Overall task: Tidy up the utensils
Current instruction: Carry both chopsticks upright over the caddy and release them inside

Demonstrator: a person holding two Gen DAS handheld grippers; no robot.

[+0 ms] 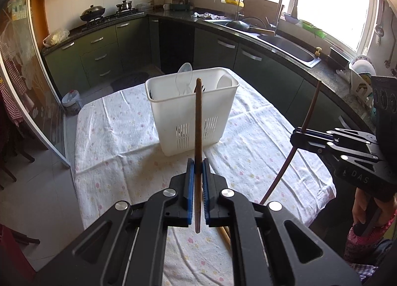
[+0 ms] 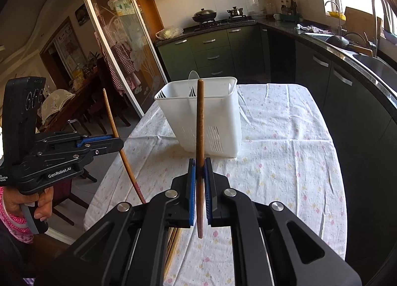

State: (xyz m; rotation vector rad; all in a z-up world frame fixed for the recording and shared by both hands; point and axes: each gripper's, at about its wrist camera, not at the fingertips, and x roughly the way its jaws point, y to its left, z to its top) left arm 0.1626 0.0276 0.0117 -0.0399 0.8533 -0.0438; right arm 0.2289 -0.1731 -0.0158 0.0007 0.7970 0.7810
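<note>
Closest to my left camera, my left gripper (image 1: 197, 169) has its blue pads pinched tight on a brown chopstick (image 1: 198, 122), which stands nearly upright between them, its top in line with the caddy (image 1: 193, 117) beyond and its lower end hanging below the pads. My right gripper (image 2: 200, 169) is clamped the same way on a second chopstick (image 2: 200, 122), also close to vertical. Each gripper shows in the other's view: the right one (image 1: 301, 134) at the right edge of the left view with its stick slanting up and down through the tips, the left one (image 2: 119, 143) at the left edge of the right view, my hand (image 2: 37, 201) wrapped round its handle. Both sticks are clear of the table (image 2: 285, 137), which wears a white flowered cloth. The white caddy stands on that cloth ahead of both grippers, near the far end, slotted low on its walls. A clear spoon (image 1: 184, 77) rises from its left part; dark fork tips (image 2: 191, 92) show at the divider. More chopsticks (image 1: 224, 232) lie on the cloth under my left gripper, mostly hidden.
</note>
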